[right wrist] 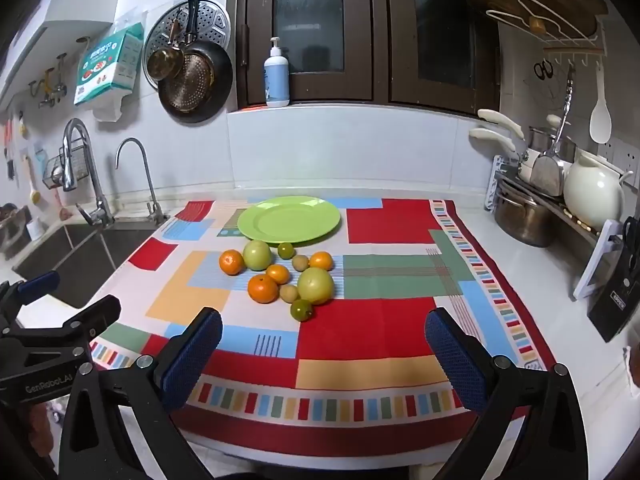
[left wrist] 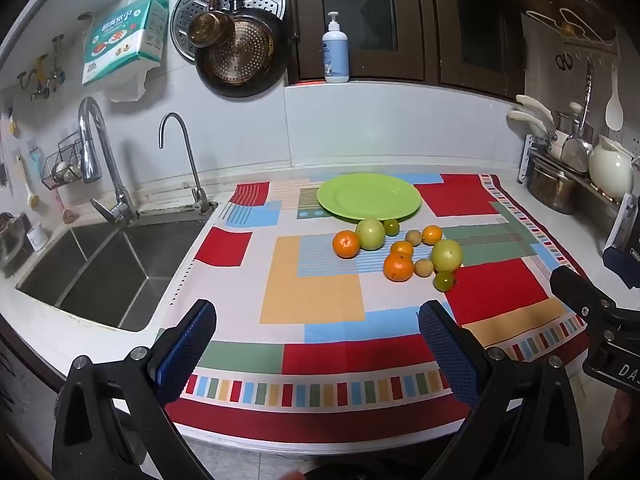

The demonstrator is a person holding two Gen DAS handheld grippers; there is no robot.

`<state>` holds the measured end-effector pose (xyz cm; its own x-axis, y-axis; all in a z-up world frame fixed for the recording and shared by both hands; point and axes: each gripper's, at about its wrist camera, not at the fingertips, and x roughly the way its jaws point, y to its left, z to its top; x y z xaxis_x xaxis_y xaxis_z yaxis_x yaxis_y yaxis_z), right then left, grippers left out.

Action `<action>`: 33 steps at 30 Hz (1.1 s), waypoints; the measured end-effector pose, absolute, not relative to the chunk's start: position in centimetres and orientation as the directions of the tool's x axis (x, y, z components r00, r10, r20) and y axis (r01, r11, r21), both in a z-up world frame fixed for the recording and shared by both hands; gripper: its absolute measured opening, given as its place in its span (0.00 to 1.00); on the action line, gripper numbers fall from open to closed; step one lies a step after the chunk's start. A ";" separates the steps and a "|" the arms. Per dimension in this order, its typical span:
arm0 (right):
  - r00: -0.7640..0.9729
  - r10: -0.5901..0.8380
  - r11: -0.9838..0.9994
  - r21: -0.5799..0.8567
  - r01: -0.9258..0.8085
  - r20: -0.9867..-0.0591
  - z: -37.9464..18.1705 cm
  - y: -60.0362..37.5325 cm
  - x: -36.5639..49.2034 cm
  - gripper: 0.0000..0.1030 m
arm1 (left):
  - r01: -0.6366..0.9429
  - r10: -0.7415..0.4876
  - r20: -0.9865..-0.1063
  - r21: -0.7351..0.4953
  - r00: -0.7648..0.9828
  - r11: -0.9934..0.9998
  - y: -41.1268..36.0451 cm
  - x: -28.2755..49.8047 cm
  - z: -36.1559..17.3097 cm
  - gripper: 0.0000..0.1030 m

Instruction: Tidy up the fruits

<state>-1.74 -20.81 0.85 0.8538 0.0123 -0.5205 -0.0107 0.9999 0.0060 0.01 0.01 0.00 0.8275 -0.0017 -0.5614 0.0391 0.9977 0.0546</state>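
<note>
An empty green plate (left wrist: 369,197) (right wrist: 289,219) sits at the back of a colourful patterned cloth (left wrist: 312,304) (right wrist: 360,332). In front of it lies a cluster of fruit: several oranges (left wrist: 398,267) (right wrist: 262,288), two large green fruits (left wrist: 446,255) (right wrist: 315,285), small dark green ones (left wrist: 444,280) (right wrist: 301,310) and small brownish ones (left wrist: 424,267) (right wrist: 289,293). My left gripper (left wrist: 318,322) is open and empty over the cloth's front, short of the fruit. My right gripper (right wrist: 324,332) is open and empty, also short of the fruit.
A steel sink (left wrist: 108,268) with two taps (left wrist: 98,160) lies left of the cloth. A steel pot (right wrist: 522,216), a white jug (right wrist: 594,196) and a utensil rack stand at the right. A soap bottle (left wrist: 335,50) stands on the sill. Pans hang on the wall.
</note>
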 end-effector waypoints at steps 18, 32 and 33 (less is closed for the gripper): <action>0.865 0.020 1.000 0.013 -0.016 -0.502 0.8 -20.8 -1.9 0.99 | 0.035 0.004 -0.523 0.065 0.852 0.997 0.0 -0.9 1.4 1.00; 0.872 0.021 1.000 0.016 -0.015 -0.488 1.3 -21.0 -2.2 0.99 | 0.044 -0.005 -0.511 0.065 0.860 0.997 -0.3 -1.1 1.7 1.00; 0.872 0.021 1.000 0.015 -0.015 -0.488 1.3 -21.0 -2.2 0.99 | 0.047 -0.009 -0.509 0.061 0.860 0.997 -0.3 -1.1 1.7 1.00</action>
